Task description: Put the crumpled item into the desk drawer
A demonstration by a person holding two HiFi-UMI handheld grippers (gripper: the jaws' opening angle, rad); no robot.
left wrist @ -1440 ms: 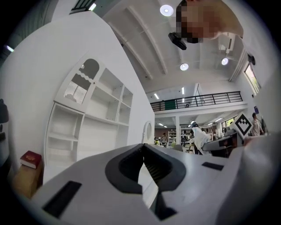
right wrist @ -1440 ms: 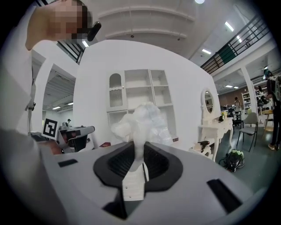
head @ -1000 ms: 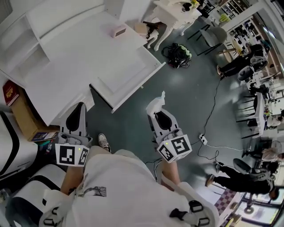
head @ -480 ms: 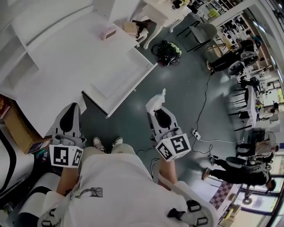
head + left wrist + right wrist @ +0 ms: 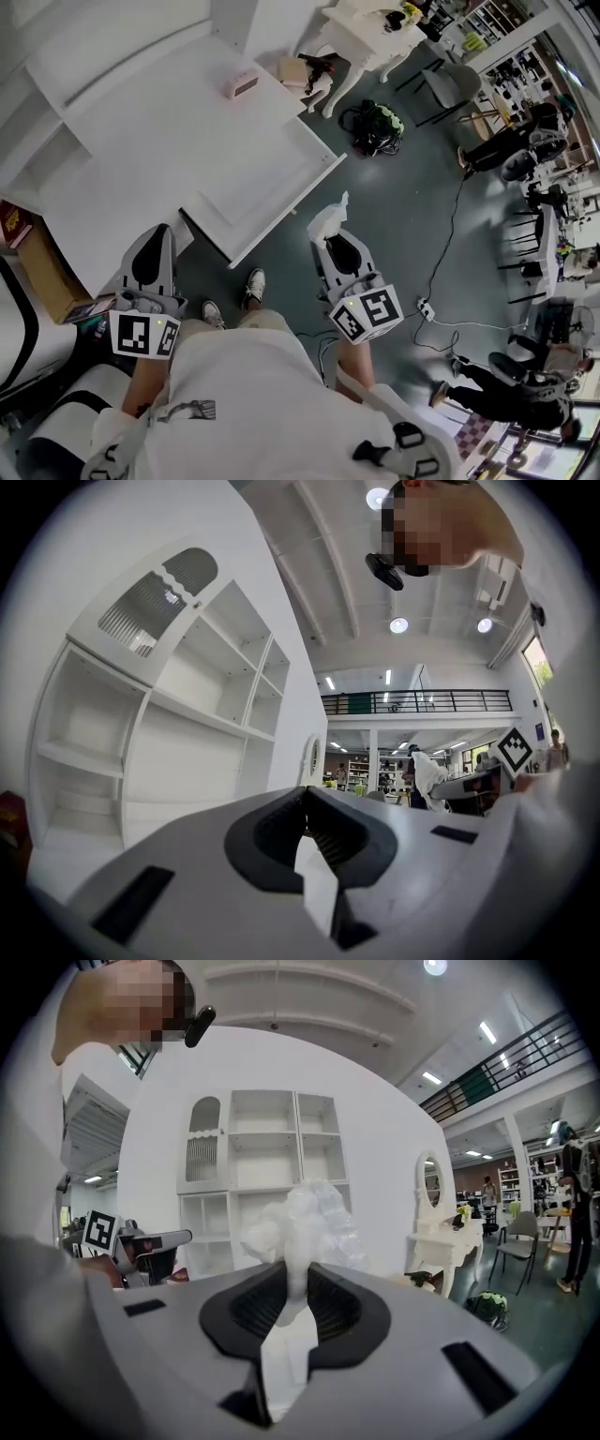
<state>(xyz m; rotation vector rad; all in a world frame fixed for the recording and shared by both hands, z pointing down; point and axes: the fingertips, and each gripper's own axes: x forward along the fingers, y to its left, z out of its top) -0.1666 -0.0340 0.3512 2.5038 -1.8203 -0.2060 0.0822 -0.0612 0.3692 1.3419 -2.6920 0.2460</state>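
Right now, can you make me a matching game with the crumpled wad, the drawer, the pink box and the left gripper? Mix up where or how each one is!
Things:
1. crumpled wad
2. drawer
3. pink box
4. left gripper

Place or state:
A. sitting on top of the desk
B. pulled open
C. pinched in the right gripper
D. shut, with nothing in it

Right pairs: 1-C, 2-B, 3-A, 4-D.
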